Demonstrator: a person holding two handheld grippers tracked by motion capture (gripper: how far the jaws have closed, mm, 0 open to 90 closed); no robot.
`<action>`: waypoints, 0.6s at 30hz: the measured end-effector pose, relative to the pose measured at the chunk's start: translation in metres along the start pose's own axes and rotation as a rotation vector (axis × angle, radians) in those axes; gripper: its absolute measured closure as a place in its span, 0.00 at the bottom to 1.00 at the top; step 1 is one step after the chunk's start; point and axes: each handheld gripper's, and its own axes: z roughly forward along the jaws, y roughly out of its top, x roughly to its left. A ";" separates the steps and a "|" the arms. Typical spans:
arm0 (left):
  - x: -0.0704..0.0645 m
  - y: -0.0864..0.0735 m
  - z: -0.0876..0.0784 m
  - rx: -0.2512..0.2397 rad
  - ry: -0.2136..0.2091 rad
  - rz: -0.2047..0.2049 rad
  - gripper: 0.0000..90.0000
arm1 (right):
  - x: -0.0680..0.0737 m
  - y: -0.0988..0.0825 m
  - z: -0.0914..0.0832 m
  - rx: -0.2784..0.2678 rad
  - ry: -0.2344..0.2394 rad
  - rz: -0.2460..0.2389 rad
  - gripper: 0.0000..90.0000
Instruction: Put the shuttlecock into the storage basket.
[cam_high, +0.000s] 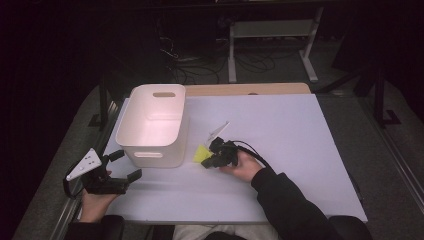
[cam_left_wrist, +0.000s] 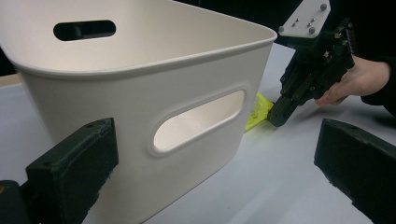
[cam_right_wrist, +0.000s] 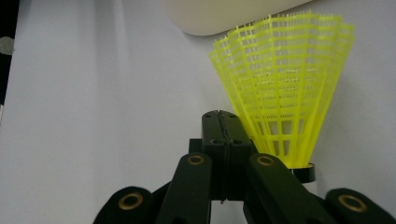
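- Right gripper low on the white table, just right of the white bin, jaws pressed flat together with nothing between them.
- In the right gripper view, closed tips just left of the yellow shuttlecock, beside its mesh skirt rather than around it; whether touching, cannot tell.
- Shuttlecock lying on the table close to the bin's near right corner, between the bin wall and the right gripper; black cap end near the gripper, skirt flaring toward the bin.
- In the left gripper view, same shuttlecock peeking from behind the bin, right gripper tilted down onto the table beside it.
- Left gripper held at the near left edge of the table, jaws spread wide and empty, aimed at the bin's near wall with its handle slot.
- Right hand wrapped around its gripper, dark sleeve behind.
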 end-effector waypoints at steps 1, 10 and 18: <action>0.000 0.000 0.000 0.000 0.000 0.000 0.00 | 0.000 0.000 -0.001 -0.002 0.002 0.002 0.98; 0.000 0.000 0.000 0.001 0.000 0.000 0.00 | 0.001 0.001 -0.005 -0.014 0.007 0.003 0.98; 0.000 0.000 0.000 0.002 0.000 0.001 0.00 | 0.004 0.002 -0.016 -0.020 0.014 -0.004 0.95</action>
